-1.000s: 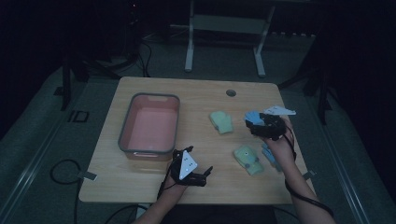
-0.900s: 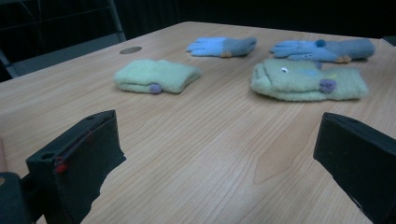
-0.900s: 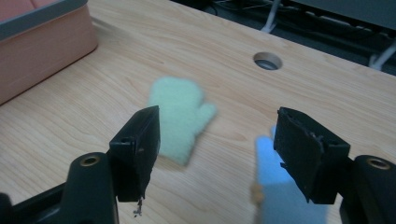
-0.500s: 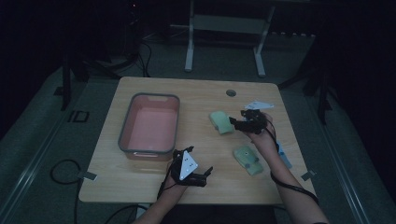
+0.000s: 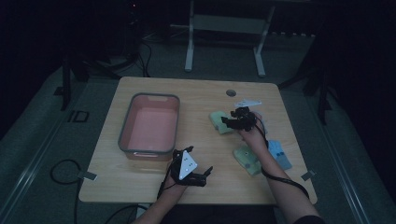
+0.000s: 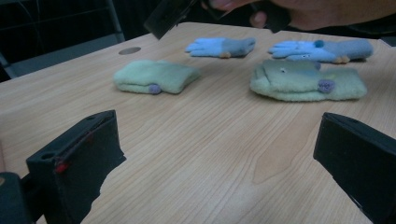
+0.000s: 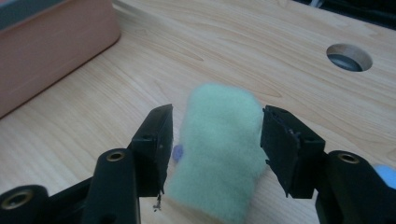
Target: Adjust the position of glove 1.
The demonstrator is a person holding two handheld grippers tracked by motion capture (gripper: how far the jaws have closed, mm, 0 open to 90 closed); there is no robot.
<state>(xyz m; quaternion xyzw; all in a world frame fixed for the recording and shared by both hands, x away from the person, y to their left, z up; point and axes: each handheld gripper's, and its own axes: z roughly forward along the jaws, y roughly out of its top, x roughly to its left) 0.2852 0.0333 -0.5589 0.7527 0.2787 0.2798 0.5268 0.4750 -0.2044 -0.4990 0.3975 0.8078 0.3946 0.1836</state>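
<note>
- Dim room, wooden table (image 5: pixel 201 100); pink bin (image 5: pixel 152 126) at nine o'clock.
- Right gripper (image 7: pixel 215 135), jaws parted, straddles a green mitten (image 7: pixel 219 149) at two o'clock.
- Left gripper (image 6: pixel 219 163) gapes wide, empty, at six o'clock.

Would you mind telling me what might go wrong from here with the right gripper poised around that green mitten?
1. The right gripper has its open jaws on either side of the green mitten, which is soft and folded; closing might pinch only the top layer, letting it unfold or slip.
2. The pink bin lies across the table, so a weak hold could drop the mitten on the way.
</note>
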